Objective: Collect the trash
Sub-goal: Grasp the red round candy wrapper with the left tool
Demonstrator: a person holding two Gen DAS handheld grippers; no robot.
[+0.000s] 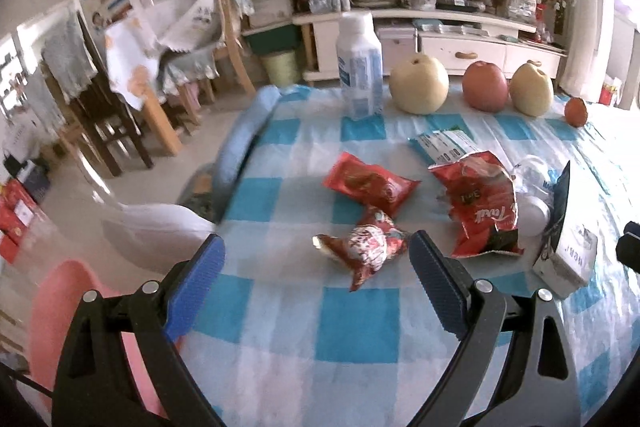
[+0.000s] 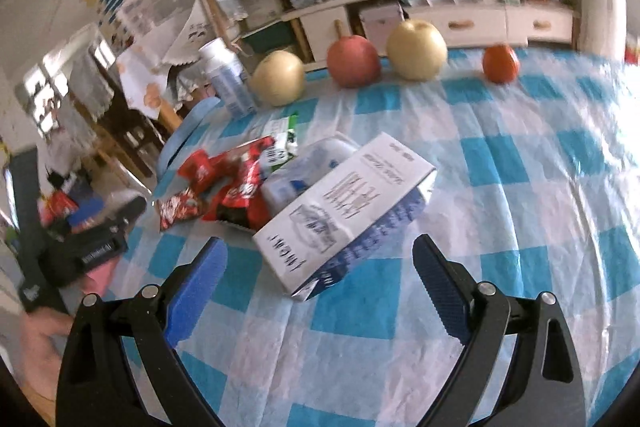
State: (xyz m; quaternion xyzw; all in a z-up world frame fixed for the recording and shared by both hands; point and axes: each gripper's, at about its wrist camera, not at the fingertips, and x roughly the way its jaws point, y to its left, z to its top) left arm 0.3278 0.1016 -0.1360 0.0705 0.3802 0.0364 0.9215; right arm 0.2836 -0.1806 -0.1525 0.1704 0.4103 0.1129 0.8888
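both pairs of blue-padded fingers stand wide apart with nothing between them. the left gripper [image 1: 316, 259] hovers low over the checked tablecloth [image 1: 356, 331], its pads flanking a crumpled red-and-white wrapper [image 1: 366, 245] that lies just ahead of the tips, nearer the right pad. the right gripper [image 2: 320, 259] points at a white carton [image 2: 344, 211] lying on its side, one corner reaching toward the gap between its fingers.

this looks like the approach step: nothing is picked up yet. more litter lies close by, a red snack packet [image 1: 370, 185] and a torn red bag [image 1: 480, 203] beside the carton. the white bottle [image 1: 360, 67] stands upright at the far edge with the row of fruit [image 1: 420, 83]; whether it counts as trash i cannot tell.

the next move probably calls for the left gripper to ease forward and down until the pads straddle the wrapper, then close gently. the carton is broad, so the right one would need to take it across its narrow side.

both tools are held tilted down toward the table.
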